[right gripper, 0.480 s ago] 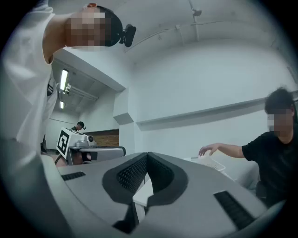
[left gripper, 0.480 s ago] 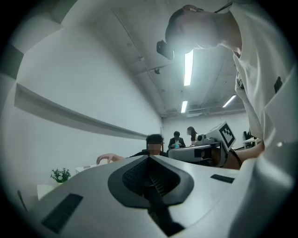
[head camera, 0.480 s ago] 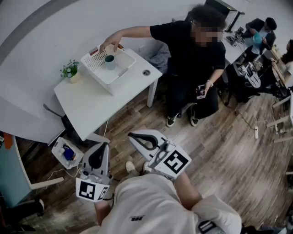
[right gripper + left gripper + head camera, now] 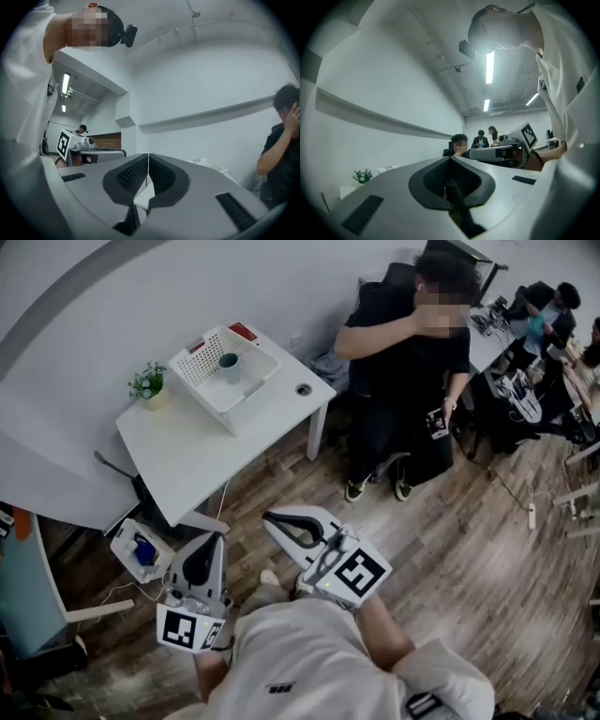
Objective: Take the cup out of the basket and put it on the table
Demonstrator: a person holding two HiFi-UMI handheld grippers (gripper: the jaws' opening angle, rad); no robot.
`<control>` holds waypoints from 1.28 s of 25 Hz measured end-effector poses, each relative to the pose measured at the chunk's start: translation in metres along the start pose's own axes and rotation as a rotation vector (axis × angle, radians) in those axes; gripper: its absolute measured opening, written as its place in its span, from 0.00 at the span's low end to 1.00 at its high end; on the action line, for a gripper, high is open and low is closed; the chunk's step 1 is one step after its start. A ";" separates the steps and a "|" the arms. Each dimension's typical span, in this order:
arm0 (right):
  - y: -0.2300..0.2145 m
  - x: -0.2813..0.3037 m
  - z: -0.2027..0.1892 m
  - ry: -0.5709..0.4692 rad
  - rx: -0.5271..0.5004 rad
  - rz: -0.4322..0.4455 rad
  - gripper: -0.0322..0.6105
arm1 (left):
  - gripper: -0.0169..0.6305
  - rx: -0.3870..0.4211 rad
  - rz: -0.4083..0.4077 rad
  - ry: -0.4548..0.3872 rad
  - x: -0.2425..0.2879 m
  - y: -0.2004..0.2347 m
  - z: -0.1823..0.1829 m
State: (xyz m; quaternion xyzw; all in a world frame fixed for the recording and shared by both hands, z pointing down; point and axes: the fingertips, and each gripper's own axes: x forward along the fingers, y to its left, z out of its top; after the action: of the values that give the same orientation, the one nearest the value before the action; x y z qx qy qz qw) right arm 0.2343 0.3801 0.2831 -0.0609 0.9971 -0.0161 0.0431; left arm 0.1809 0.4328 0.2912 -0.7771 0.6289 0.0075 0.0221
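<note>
A teal cup (image 4: 229, 362) stands upright inside the white basket (image 4: 241, 403) at the back of the white table (image 4: 187, 454). Both grippers hang low near my body, well short of the table and over the wooden floor. My left gripper (image 4: 213, 537) points toward the table's front edge with its jaws shut and nothing in them. The right gripper (image 4: 269, 517) lies beside it, also shut and empty. In the right gripper view the basket (image 4: 212, 164) shows far beyond the shut jaws. The cup is hidden in both gripper views.
A person in black (image 4: 412, 352) stands right of the table with a hand raised to the face. A small potted plant (image 4: 146, 385) sits left of the basket. A box (image 4: 139, 550) lies on the floor below the table's left corner. Desks with seated people fill the far right.
The person in black has pulled the arm back from the basket and lifted the hand to the face. The cup stays in the basket. My grippers have not moved.
</note>
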 end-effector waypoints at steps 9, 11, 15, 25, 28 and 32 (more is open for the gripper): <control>-0.024 0.028 -0.010 -0.005 0.043 -0.031 0.07 | 0.04 -0.012 -0.018 -0.002 0.018 0.034 -0.010; -0.030 0.040 -0.012 0.000 0.028 -0.042 0.07 | 0.04 -0.017 -0.032 -0.010 0.025 0.048 -0.012; -0.041 0.067 -0.014 0.027 -0.007 -0.069 0.07 | 0.04 -0.017 -0.060 -0.022 0.037 0.078 -0.014; -0.056 0.115 -0.026 0.071 -0.026 -0.127 0.07 | 0.04 -0.021 -0.107 -0.012 0.052 0.131 -0.027; -0.060 0.125 -0.030 0.086 -0.028 -0.124 0.07 | 0.04 -0.033 -0.101 -0.006 0.054 0.143 -0.030; -0.064 0.135 -0.031 0.093 -0.029 -0.110 0.07 | 0.04 -0.035 -0.094 -0.016 0.059 0.153 -0.029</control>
State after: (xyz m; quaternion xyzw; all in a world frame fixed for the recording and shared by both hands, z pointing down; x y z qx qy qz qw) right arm 0.1055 0.3010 0.3045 -0.1154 0.9933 -0.0067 -0.0049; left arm 0.0432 0.3420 0.3142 -0.8061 0.5912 0.0236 0.0139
